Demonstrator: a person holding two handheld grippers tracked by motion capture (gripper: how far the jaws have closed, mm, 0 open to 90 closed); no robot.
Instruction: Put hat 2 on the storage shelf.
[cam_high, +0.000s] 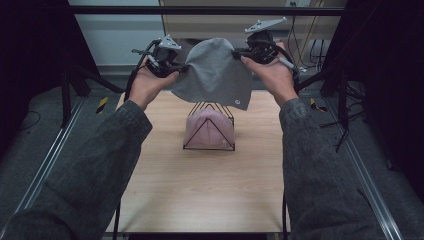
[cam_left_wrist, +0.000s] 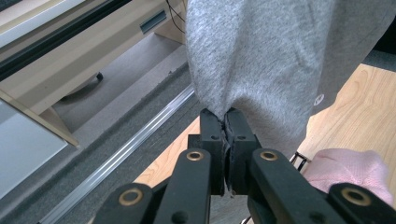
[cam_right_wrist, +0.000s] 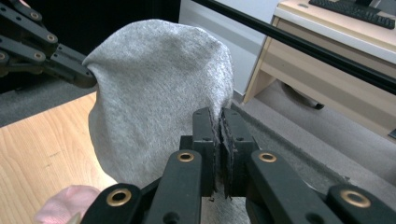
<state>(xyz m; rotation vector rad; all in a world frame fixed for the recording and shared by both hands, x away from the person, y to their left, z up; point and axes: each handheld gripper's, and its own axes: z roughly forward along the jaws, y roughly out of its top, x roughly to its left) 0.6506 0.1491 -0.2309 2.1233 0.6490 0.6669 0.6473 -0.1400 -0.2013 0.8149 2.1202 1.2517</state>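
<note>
A grey knitted cap (cam_high: 215, 72) hangs in the air between my two grippers, above the far half of the wooden table (cam_high: 200, 185). My left gripper (cam_high: 181, 69) is shut on the cap's left edge (cam_left_wrist: 219, 105). The right gripper (cam_high: 236, 52) is shut on its right edge (cam_right_wrist: 212, 109). From the right gripper view the left gripper (cam_right_wrist: 86, 74) pinches the cap (cam_right_wrist: 159, 93) at its far side. Below the cap stands a black wire stand (cam_high: 209, 127) with a pink cap (cam_high: 210, 129) on it; the pink cap (cam_left_wrist: 350, 170) also shows beside my left jaws.
Aluminium rails (cam_high: 50, 155) run along both sides of the table. A beige desk (cam_right_wrist: 336, 60) and grey carpet floor lie beyond the table's far edge. Black frame posts (cam_high: 65, 85) stand at the left and right, and a black bar (cam_high: 210, 10) crosses overhead.
</note>
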